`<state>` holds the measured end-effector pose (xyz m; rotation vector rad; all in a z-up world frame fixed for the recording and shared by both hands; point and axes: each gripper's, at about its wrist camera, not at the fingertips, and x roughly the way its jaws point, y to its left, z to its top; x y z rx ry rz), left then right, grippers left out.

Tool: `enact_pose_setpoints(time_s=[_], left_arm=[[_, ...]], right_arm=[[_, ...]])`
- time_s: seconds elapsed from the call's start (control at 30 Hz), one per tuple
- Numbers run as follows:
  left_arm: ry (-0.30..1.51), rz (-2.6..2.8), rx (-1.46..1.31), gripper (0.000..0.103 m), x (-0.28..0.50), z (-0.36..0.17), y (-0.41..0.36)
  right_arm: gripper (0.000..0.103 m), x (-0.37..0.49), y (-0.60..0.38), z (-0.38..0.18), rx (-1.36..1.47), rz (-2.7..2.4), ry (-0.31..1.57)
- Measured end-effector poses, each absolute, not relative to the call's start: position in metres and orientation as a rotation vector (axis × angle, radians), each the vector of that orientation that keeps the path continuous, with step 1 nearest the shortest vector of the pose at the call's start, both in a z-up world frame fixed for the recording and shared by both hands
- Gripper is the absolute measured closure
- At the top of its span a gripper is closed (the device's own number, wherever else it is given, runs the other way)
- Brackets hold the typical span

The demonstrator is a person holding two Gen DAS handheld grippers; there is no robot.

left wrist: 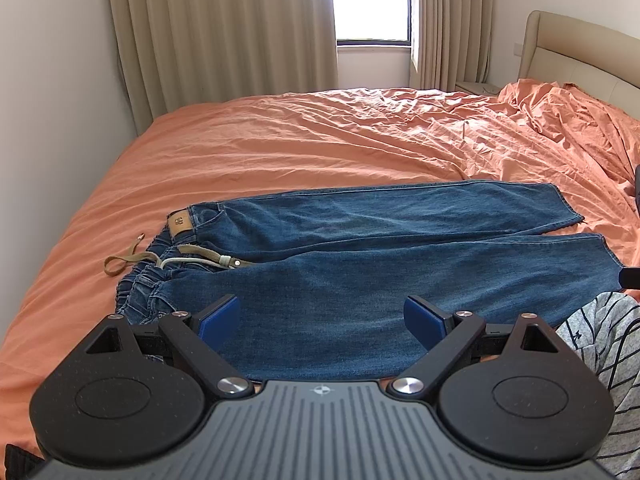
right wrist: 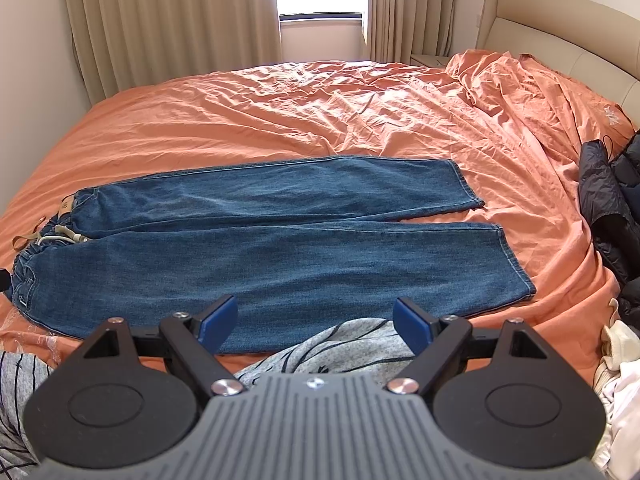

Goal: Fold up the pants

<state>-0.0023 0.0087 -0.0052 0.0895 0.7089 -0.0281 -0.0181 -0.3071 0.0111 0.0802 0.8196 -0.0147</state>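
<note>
Blue denim pants (left wrist: 360, 264) lie flat on the orange bed, waistband with a tan drawstring (left wrist: 132, 258) to the left, both legs stretching right, side by side. They also show in the right wrist view (right wrist: 280, 248), hems at the right. My left gripper (left wrist: 322, 316) is open and empty, above the near leg close to the waist. My right gripper (right wrist: 316, 318) is open and empty, above the near edge of the near leg, over a grey striped garment (right wrist: 352, 344).
The orange sheet (left wrist: 320, 140) is wrinkled toward the beige headboard (right wrist: 560, 28) at the right. Dark jackets (right wrist: 612, 200) and white clothes (right wrist: 620, 380) lie at the bed's right edge. Curtains (left wrist: 220, 28) and a window are behind the bed; a wall runs on the left.
</note>
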Motion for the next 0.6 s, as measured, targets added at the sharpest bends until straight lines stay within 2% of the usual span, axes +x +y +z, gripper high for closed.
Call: enact_pose_setpoints(time_s=[0.6], left_arm=[[0.709, -0.030, 0.091, 0.000, -0.0032, -0.0041, 0.0079]], right_arm=[[0.022, -0.0193, -0.3048, 0.0154, 0.067, -0.011, 0.814]])
